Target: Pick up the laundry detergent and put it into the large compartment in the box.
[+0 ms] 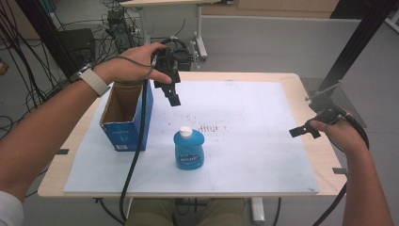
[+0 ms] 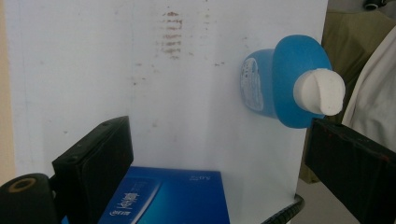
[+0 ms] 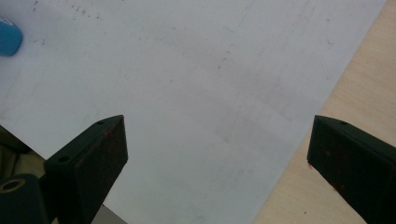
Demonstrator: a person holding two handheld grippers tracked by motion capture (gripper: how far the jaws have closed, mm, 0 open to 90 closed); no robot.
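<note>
- Blue cardboard box (image 1: 126, 123) stands open-topped at the mat's left edge.
- Left gripper (image 1: 171, 94) hangs just right of the box, jaws spread wide, empty.
- Blue bottle (image 1: 189, 149) stands upright mid-mat (white cap up), touching neither gripper.
- Right gripper (image 1: 303, 129) hovers at the mat's right edge, jaws released, empty.

A white sheet (image 1: 263, 141) covers most of the wooden table (image 1: 324, 160), and black tape tabs (image 1: 62, 151) sit at the table's left and right edges.
</note>
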